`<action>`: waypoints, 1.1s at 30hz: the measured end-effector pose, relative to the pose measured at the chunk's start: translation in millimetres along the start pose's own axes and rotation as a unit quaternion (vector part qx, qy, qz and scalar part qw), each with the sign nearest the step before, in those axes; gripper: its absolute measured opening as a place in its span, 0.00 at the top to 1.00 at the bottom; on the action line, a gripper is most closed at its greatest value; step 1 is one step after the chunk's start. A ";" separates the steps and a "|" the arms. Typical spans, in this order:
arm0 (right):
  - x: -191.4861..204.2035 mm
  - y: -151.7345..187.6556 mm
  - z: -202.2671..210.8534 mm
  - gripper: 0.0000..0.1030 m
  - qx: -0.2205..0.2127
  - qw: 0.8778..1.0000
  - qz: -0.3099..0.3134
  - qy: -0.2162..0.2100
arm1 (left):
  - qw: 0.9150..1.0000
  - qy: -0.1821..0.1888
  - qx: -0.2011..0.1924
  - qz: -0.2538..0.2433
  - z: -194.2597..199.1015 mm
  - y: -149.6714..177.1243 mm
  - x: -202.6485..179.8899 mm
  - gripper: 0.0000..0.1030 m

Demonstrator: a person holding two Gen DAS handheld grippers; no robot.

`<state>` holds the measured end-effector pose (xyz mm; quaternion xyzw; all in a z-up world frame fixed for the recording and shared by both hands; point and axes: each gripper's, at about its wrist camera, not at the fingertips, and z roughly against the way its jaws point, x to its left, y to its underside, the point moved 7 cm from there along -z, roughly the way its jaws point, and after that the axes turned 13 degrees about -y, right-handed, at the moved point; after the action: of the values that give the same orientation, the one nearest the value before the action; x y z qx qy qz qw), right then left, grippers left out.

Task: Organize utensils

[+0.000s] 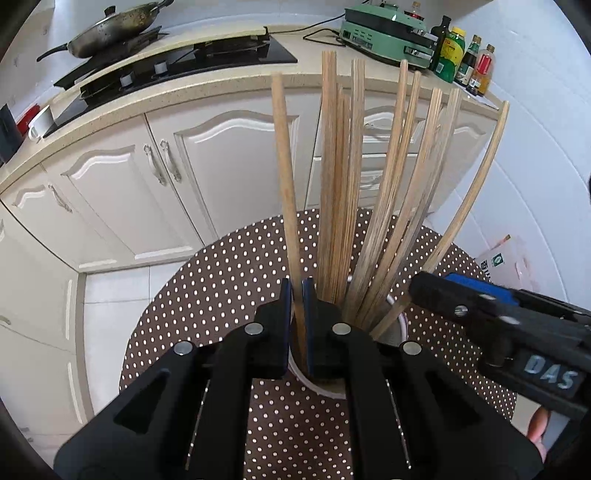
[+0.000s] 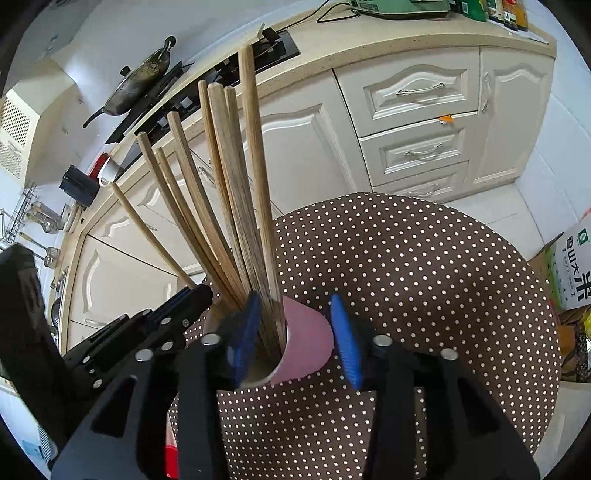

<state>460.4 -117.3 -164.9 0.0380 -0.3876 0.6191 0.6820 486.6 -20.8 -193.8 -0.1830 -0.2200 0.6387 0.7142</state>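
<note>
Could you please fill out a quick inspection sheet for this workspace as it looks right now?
Surface: round table under a brown polka-dot cloth.
Job's things: pink cup standing upright, holding a bundle of wooden chopsticks.
Clutter: nothing seen on the cloth besides the cup.
Grippers: left hand-held gripper shut on one chopstick over the cup; right hand-held gripper open, its fingers astride the cup's wall.
Cables: black cord on the counter by the green appliance.
Surroundings: white cabinets, stove with a pan, bottles, cardboard box.
</note>
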 end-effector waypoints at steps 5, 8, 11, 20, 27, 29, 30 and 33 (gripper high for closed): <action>2.2 5.4 18.1 0.53 -0.008 1.000 0.009 0.006 | 1.000 -0.004 -0.008 0.006 9.2 6.7 2.2 0.53; 2.2 9.1 29.9 0.51 -0.016 1.000 0.010 0.009 | 0.999 -0.005 -0.024 0.020 22.4 7.9 6.5 0.48; 3.6 14.1 40.6 0.50 -0.021 1.000 0.015 0.010 | 0.999 -0.006 -0.029 0.023 31.6 10.5 8.5 0.48; 10.7 36.1 63.8 0.45 -0.026 0.999 0.034 0.016 | 0.998 -0.012 -0.060 0.032 69.2 26.6 13.5 0.46; 21.6 61.0 82.8 0.41 -0.029 0.999 0.044 0.015 | 0.996 -0.022 -0.077 0.028 99.6 50.4 16.7 0.44; 26.7 67.3 87.9 0.39 -0.029 0.998 0.048 0.013 | 0.996 -0.029 -0.084 0.030 109.7 56.4 19.2 0.44; 30.5 71.9 92.7 0.38 -0.031 0.998 0.051 0.010 | 0.995 -0.033 -0.084 0.030 114.0 59.5 20.4 0.42; 38.0 81.0 102.9 0.34 -0.036 0.997 0.060 0.009 | 0.995 -0.037 -0.089 0.032 127.1 68.1 24.0 0.41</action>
<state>337.5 -122.4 -106.0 -0.0158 -0.4046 0.6453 0.6478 362.4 8.5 -122.5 -0.2292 -0.2959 0.6453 0.6659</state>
